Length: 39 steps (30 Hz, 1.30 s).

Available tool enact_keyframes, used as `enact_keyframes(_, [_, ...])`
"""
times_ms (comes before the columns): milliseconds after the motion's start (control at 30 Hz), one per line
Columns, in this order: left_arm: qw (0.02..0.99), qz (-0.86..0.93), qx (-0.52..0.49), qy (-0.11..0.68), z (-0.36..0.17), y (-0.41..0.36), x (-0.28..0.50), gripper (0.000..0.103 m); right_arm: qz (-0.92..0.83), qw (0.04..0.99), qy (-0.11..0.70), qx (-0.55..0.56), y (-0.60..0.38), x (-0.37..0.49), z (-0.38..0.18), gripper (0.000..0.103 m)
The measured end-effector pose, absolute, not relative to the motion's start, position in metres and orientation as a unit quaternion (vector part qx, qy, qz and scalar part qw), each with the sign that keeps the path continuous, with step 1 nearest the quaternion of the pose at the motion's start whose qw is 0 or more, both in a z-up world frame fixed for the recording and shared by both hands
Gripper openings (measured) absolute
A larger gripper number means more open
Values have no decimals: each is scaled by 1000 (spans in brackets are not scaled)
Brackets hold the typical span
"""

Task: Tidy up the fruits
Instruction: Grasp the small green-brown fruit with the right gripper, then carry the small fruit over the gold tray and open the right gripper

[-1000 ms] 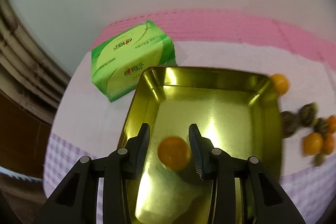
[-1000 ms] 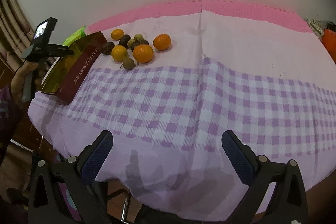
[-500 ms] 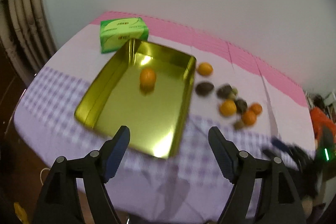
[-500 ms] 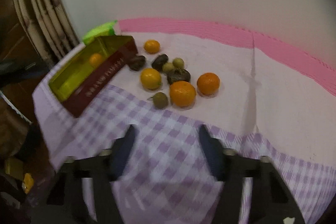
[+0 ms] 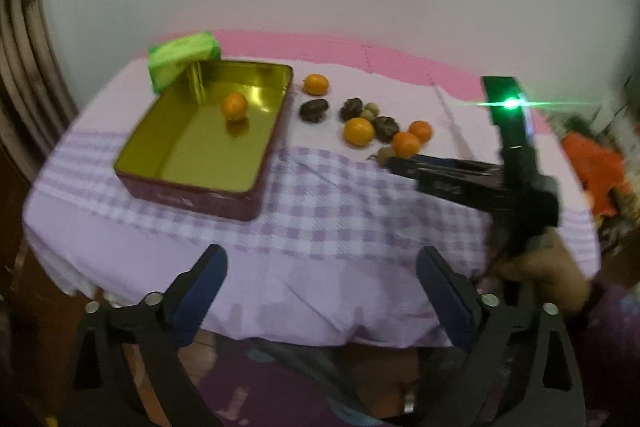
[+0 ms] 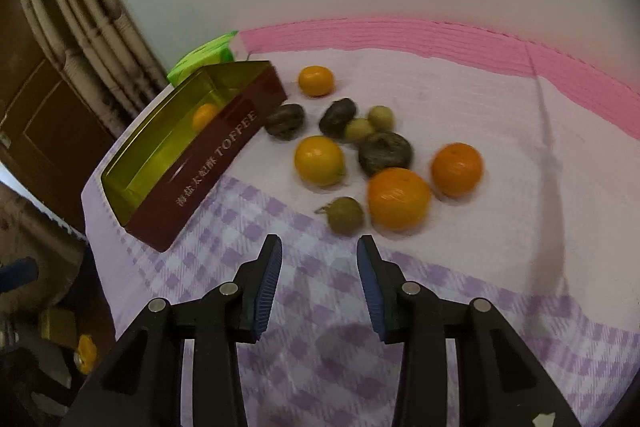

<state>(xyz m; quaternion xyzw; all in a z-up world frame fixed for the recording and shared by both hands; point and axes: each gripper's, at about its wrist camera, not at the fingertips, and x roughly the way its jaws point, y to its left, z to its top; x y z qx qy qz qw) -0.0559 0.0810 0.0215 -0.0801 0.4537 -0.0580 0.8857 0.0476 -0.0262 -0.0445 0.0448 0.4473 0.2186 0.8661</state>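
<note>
Both grippers have moved since a second ago. Back then the left gripper point(image 5: 320, 291) held an orange point(image 5: 235, 106) over the tin point(image 5: 192, 195); now the orange lies inside the tin, near its far end, and the left gripper has pulled back past the near edge of the table point(image 5: 320, 291). Its jaws have just been opening and now stand wide with nothing between them.

The right gripper point(image 6: 319, 267) has come closer to the fruit pile. Its jaws have just been closing; they are narrow now but not touching, and nothing is between them. It hangs over the checked part of the cloth, just in front of a small green fruit point(image 6: 345, 215) and a big orange point(image 6: 398, 198).

More oranges and dark fruits lie in a bunch to the right of the tin, toward the far edge of the table. A green pack point(image 5: 182, 61) sits at the far left corner, behind the tin.
</note>
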Motion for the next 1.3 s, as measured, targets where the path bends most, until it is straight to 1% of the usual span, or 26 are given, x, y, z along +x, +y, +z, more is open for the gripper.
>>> enact_keyframes(167, [865,-94,-164,465,10,107,-54,99,206,864,457,45,-18,64,-53,37])
enact_keyframes(233, [870,-90,-146,462,13,104,-52,99,201,864,460,44,-15,70,-58,37])
enact_keyframes(400, [892,-52,-50,446,24,95,-51,99,183,866,465,27,-7,81,-68,37])
enact_keyframes(467, [898,-29,-33,438,29,99,-46,99,187,866,463,23,-5,83,-69,37])
enact_keyframes(500, [898,-19,-33,438,31,105,-43,99,189,866,463,20,-5,84,-69,35])
enact_keyframes(533, [897,-13,-37,439,33,109,-40,99,185,867,463,14,-4,85,-69,23])
enact_keyframes(633, [897,13,-72,435,39,132,-33,99,184,864,469,14,-5,86,-67,22])
enact_keyframes(700, [902,34,-94,420,39,146,-36,99,192,865,463,24,-5,80,-57,22])
enact_keyframes(767, [905,52,-94,412,37,153,-37,99,212,866,452,35,0,74,-42,22])
enact_keyframes(900, [896,69,-84,429,26,158,-31,99,261,868,421,24,32,77,0,22])
enact_keyframes(1000, [897,85,-78,427,25,164,-29,99,292,863,411,30,56,95,18,22])
enact_keyframes(1133, [895,116,-53,427,24,173,-23,99,325,850,413,27,99,124,26,22])
enact_keyframes(1300, [882,143,-46,446,14,195,-12,99,334,842,424,7,148,151,16,22])
